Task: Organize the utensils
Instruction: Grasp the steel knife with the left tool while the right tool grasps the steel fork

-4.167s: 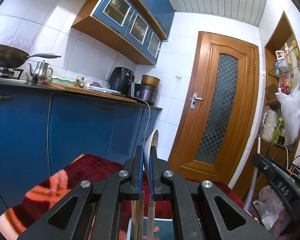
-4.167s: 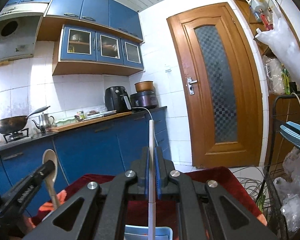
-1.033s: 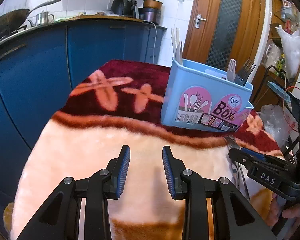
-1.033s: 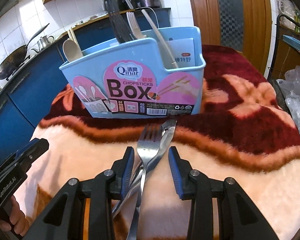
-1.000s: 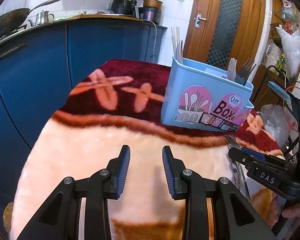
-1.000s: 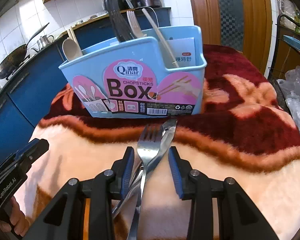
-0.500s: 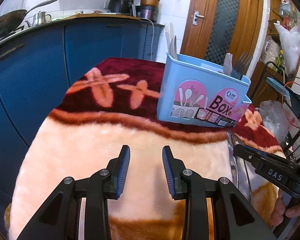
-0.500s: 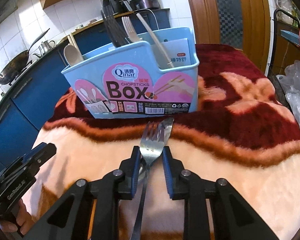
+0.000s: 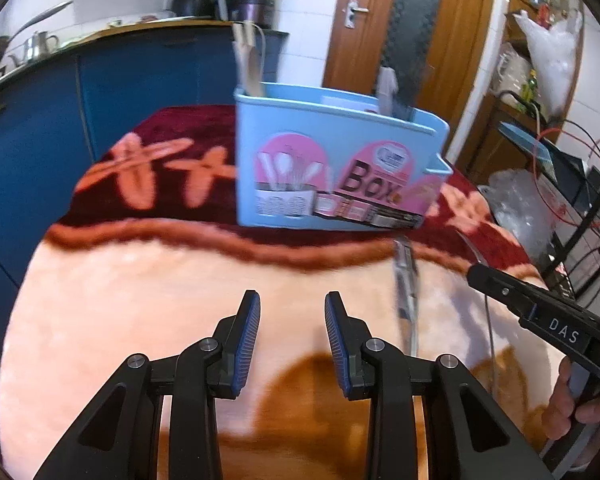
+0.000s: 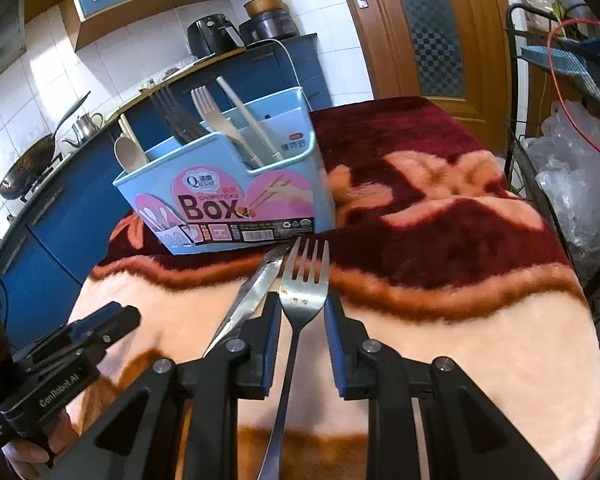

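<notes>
A light blue utensil box (image 10: 236, 192) stands on the plush blanket and holds several spoons, forks and chopsticks; it also shows in the left wrist view (image 9: 332, 168). A steel fork (image 10: 300, 300) lies on the blanket in front of the box, its neck between the open jaws of my right gripper (image 10: 300, 320), not clamped. A steel knife (image 10: 252, 296) lies just left of the fork. My left gripper (image 9: 292, 320) is open and empty over the peach part of the blanket. The knife (image 9: 404, 280) and the right gripper's body (image 9: 540, 320) show at the right of the left wrist view.
The blanket (image 10: 440, 240) covers a small table. Blue kitchen cabinets (image 9: 100, 92) run behind it, a wooden door (image 9: 412, 28) beyond. A wire rack with plastic bags (image 10: 572, 168) stands close on the right. The left gripper's body (image 10: 60, 368) shows at lower left.
My right gripper has slid left and its jaws have opened wider around the fork's neck. My left gripper has moved closer to the box and stays open.
</notes>
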